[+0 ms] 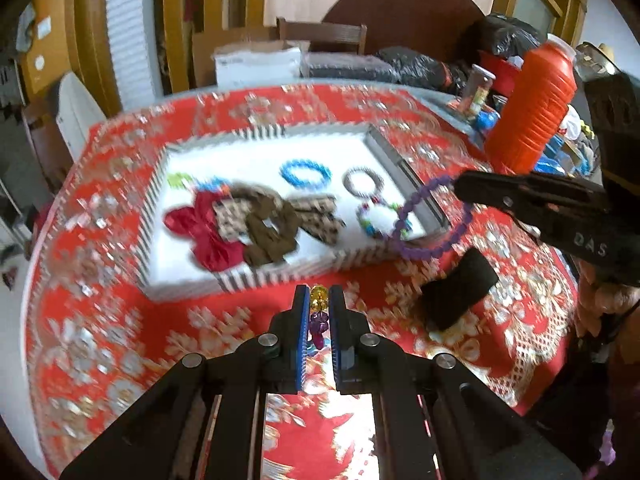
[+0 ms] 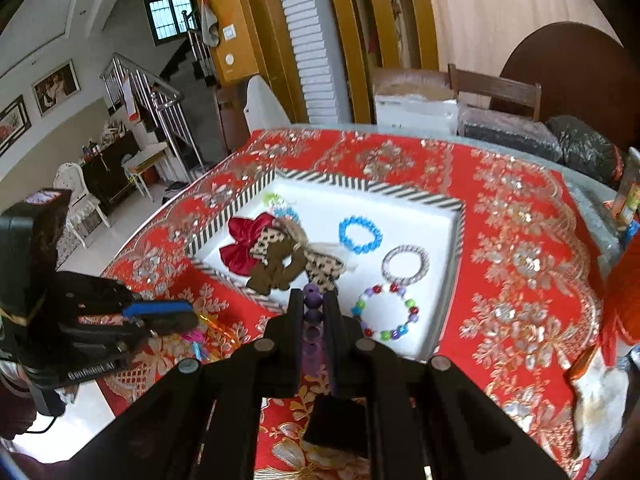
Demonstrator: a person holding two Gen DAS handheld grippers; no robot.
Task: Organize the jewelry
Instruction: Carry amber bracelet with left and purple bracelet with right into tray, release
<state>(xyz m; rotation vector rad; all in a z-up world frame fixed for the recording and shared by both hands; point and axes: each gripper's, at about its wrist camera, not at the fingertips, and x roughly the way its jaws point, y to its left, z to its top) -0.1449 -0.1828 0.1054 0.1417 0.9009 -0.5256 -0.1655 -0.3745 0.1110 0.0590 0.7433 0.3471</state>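
Note:
A white tray (image 1: 192, 280) with a striped rim (image 2: 400, 192) sits on the red tablecloth. It holds a blue bracelet (image 1: 306, 174), a grey ring bracelet (image 1: 364, 182), a multicolour bead bracelet (image 2: 386, 312), a red bow (image 1: 208, 232) and brown and leopard scrunchies (image 1: 272, 228). My left gripper (image 1: 319, 300) is shut on a beaded piece (image 1: 319, 312) with yellow and purple beads, just before the tray's near rim. My right gripper (image 2: 313, 300) is shut on a purple bead bracelet (image 1: 432, 248), which hangs over the tray's right corner.
A black pad (image 1: 460, 288) lies on the cloth right of the tray. An orange bottle (image 1: 532, 108) and clutter stand at the back right. Boxes and black bags (image 2: 512, 132) line the table's far edge. The table's left edge (image 1: 36, 248) drops to the floor.

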